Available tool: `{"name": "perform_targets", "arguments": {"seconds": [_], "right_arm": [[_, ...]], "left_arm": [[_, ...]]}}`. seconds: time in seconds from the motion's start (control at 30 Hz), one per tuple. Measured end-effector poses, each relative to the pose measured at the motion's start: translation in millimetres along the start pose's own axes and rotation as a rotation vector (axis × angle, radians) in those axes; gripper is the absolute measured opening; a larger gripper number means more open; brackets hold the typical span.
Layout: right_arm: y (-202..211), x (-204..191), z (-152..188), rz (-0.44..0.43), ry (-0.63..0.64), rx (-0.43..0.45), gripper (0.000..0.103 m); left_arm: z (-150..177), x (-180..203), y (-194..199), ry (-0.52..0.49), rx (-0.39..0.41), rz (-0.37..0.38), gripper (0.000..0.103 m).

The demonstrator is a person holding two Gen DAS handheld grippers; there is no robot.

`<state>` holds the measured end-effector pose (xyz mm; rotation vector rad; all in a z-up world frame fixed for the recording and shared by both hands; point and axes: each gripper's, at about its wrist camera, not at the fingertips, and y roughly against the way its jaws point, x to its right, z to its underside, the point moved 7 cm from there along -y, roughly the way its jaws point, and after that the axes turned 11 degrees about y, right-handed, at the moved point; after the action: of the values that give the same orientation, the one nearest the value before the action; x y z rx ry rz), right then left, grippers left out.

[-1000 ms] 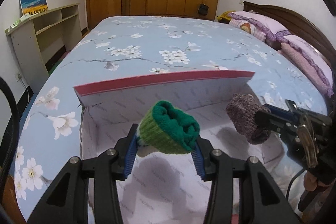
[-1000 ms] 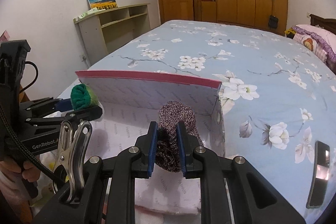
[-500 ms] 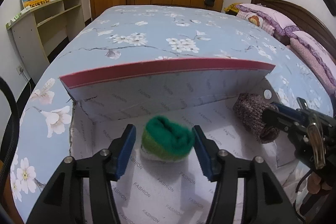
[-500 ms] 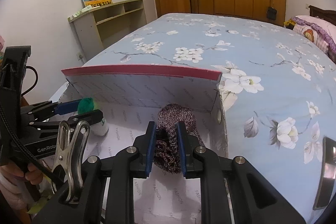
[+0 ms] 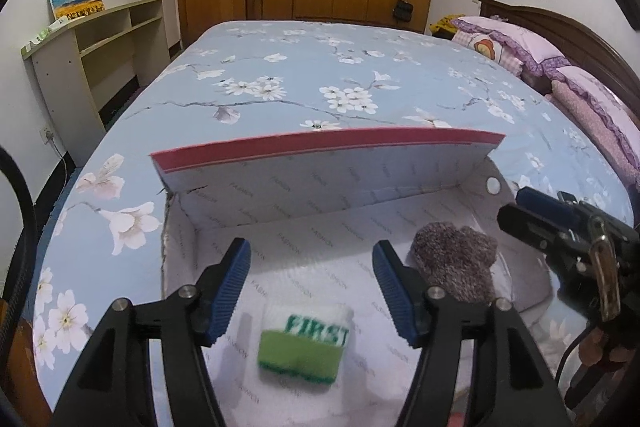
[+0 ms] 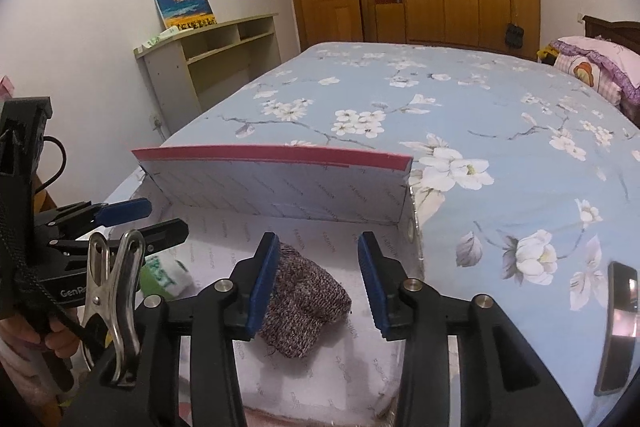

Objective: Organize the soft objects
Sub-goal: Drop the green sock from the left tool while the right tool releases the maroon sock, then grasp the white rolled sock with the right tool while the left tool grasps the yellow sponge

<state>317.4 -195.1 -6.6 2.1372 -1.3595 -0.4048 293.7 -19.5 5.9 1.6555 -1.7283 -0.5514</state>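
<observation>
A white box with a pink rim (image 5: 320, 147) (image 6: 280, 157) lies open on the bed. On its floor lies a rolled green and white sock (image 5: 304, 347) (image 6: 164, 277) printed "FIRST". My left gripper (image 5: 312, 259) (image 6: 160, 218) hangs above it, jaws opening, with nothing between the pads. A brown knitted sock roll (image 5: 456, 267) (image 6: 304, 307) rests on the box floor to the right. My right gripper (image 6: 319, 247) (image 5: 532, 215) stands over it, jaws opening; the roll lies low by the left pad and is not pressed.
The box sits at the near edge of a blue flowered bedspread (image 5: 340, 67). A dark phone (image 6: 618, 327) lies on the bed right of the box. Pink pillows (image 5: 520, 39) are at the far right, a pale shelf unit (image 5: 100, 39) stands left of the bed.
Both grippers have let go: the green sock dropped from the left jaws to the box floor, and the brown roll slipped out of the right jaws as they spread.
</observation>
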Motion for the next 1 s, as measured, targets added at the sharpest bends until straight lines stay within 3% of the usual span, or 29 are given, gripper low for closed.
{"name": "perform_targets", "arguments": {"seconds": [0.37, 0.73, 1.0], "right_arm": [[42, -11, 6, 0.004, -0.010, 0.038, 0.042], [61, -25, 39, -0.004, -0.064, 0.010, 0.042], [79, -39, 54, 0.032, -0.028, 0.016, 0.043]], "left_arm": [[20, -3, 47, 0.039, 0.015, 0.005, 0.067], [51, -10, 83, 0.088, 0.018, 0.012, 0.067], [86, -9, 84, 0.092, -0.049, 0.020, 0.067]]}}
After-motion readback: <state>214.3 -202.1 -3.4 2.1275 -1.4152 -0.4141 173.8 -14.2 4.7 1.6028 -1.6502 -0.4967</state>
